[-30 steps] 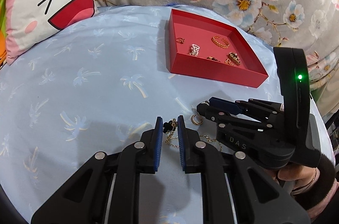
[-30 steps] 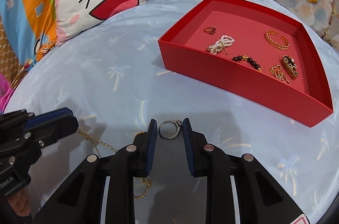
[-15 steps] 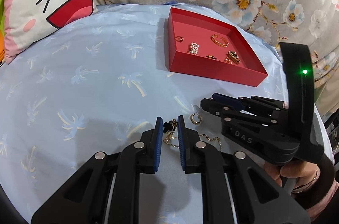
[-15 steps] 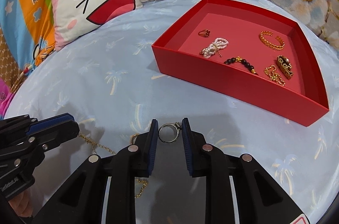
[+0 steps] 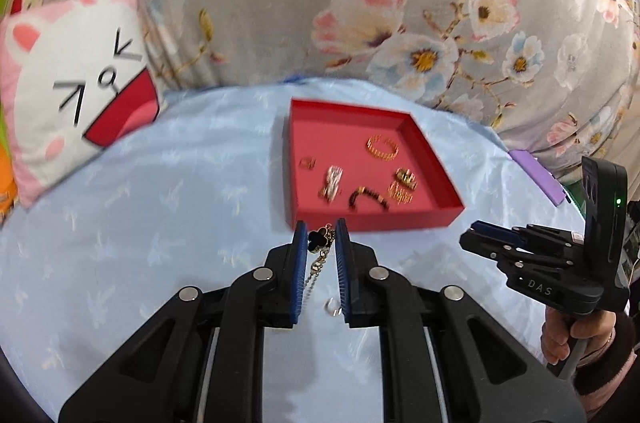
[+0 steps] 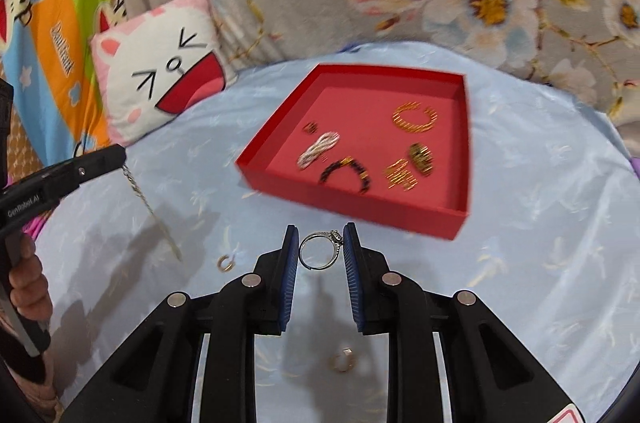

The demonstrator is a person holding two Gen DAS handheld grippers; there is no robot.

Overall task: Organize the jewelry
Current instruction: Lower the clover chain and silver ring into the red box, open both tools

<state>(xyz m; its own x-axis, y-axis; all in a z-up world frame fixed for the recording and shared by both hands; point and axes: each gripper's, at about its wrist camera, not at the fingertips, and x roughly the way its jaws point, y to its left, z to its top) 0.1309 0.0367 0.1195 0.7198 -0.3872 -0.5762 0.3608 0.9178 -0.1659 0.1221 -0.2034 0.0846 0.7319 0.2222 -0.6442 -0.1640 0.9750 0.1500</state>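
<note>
Blue bedsheet has loads of room around the red tray. Left gripper pinches the clover necklace, right gripper grips a silver ring, both just short of its near wall.

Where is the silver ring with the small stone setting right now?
In the right wrist view, the silver ring with the stone setting sits clamped between the right claw pads, lifted above the pale blue sheet, just short of the red tray's near wall.
</note>
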